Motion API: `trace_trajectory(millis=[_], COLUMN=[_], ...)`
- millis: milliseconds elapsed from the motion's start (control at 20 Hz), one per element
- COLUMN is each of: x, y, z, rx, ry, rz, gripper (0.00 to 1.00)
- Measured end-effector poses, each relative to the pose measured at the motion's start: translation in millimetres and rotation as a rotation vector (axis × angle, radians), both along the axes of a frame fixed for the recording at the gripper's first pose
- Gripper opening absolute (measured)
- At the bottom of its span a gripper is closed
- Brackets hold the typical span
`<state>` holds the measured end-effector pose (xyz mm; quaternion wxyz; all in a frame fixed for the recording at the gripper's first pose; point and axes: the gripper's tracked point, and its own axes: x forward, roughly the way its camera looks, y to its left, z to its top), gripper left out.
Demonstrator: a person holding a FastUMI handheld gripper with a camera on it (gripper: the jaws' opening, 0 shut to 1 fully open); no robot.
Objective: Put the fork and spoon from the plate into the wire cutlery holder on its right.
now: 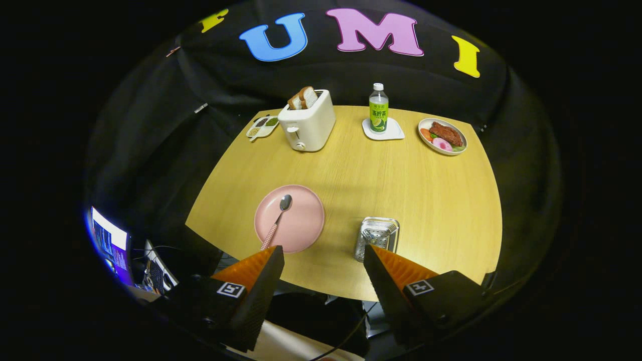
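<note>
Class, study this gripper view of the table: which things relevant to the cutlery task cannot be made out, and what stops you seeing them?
- Wire cutlery holder: near end hidden by a fingertip; whether a fork sits inside is too small to tell.
- Spoon on the pink plate: handle end runs behind the other finger.
- Gripper: open, empty, raised above the table; height uncertain.

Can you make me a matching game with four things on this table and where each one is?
Things:
1. metal spoon with pink handle
2. slices of bread
3. green-labelled drink bottle
4. silver wire cutlery holder

Places:
A. on a white square coaster
B. just ahead of the open tool's right finger
C. on the round pink plate
D. in the white toaster

Pairs: 1-C, 2-D, 3-A, 4-B
</note>
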<state>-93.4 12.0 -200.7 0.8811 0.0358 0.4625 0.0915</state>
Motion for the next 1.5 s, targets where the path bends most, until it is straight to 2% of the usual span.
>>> trace_trajectory(millis=[250,500,850,1200,1350,1500], x=[15,41,47,66,73,75], y=[41,83,118,152,158,157], z=[-20,-44,-113,-171,-196,-213], rx=[0.022,-0.026,-0.043,0.008,-0.025,-0.059], ry=[-0.034,-0.088,0.067,0.243,0.297,0.340], rz=[-0.016,0.052,0.101,0.051,0.053,0.019], gripper=[1.00,1.00,1.00,0.99,0.98,0.97])
